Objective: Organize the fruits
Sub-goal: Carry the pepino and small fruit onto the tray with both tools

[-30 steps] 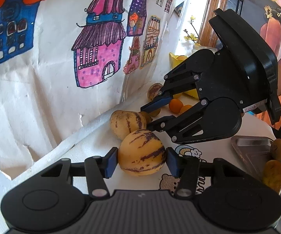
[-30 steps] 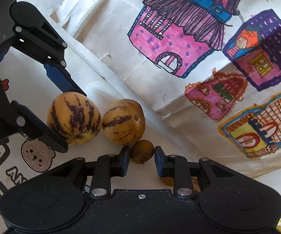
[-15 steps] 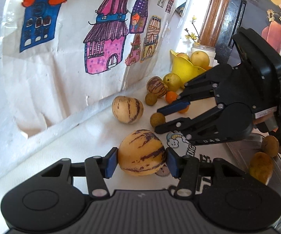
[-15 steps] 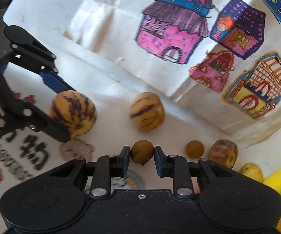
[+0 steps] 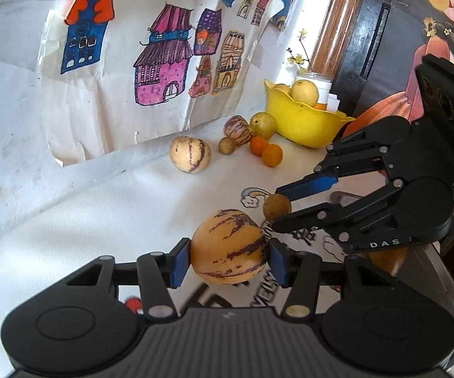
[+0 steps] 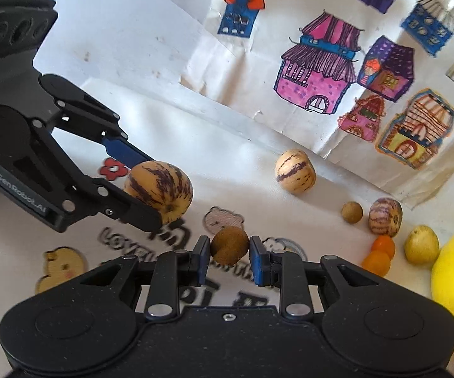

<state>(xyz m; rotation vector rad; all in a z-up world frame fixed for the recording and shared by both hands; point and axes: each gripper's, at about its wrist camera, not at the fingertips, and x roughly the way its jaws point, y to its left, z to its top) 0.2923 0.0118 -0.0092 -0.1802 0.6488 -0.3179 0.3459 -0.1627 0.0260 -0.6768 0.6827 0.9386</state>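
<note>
My left gripper (image 5: 230,256) is shut on a yellow, purple-striped melon (image 5: 229,250) and holds it above the white printed tablecloth; the melon also shows in the right wrist view (image 6: 159,191). My right gripper (image 6: 229,250) is shut on a small brown round fruit (image 6: 229,245), lifted just right of the melon; it also shows in the left wrist view (image 5: 277,206). A pale striped melon (image 5: 190,154), a small brown fruit (image 5: 227,145), a darker striped fruit (image 5: 238,126), two oranges (image 5: 266,151) and a yellow-green fruit (image 5: 263,121) lie by the wall.
A yellow bowl (image 5: 302,123) with fruit stands at the back right, also in the right wrist view (image 6: 453,286). A metal tray (image 5: 428,261) lies at the right edge, mostly hidden behind the right gripper. A paper with drawn houses (image 5: 163,72) covers the wall.
Both grippers have lifted and pulled back from the wall with their fruits. The pale striped melon stays near the wall, now farther away.
</note>
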